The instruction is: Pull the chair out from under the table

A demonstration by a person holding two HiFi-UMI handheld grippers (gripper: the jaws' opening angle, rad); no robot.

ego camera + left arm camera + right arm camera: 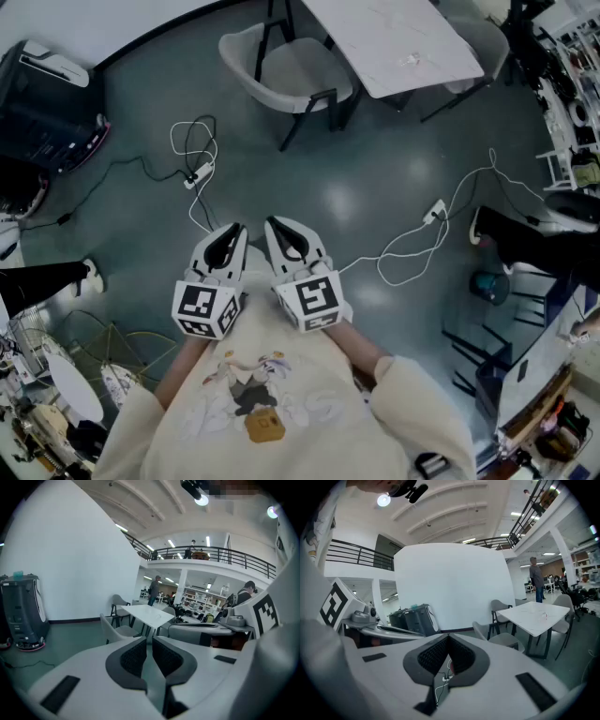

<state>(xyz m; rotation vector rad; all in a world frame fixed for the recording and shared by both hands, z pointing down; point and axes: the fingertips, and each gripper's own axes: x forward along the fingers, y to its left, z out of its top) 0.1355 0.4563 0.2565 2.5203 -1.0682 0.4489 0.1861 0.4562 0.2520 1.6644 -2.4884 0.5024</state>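
The chair (pixel 281 67) stands on the floor (pixel 309 178) at the left edge of the table (pixel 394 37), with one side of its seat under the tabletop. Both tools hover side by side near the person's chest, well apart from it. The left hand-held gripper (pixel 232 231) has its jaws a narrow slit apart with nothing between them. The right hand-held gripper (pixel 277 227) has its jaws pressed together, empty. White cables (pixel 192 141) loop across the floor. A teal bucket (pixel 487 286) sits at the right, its contents unreadable.
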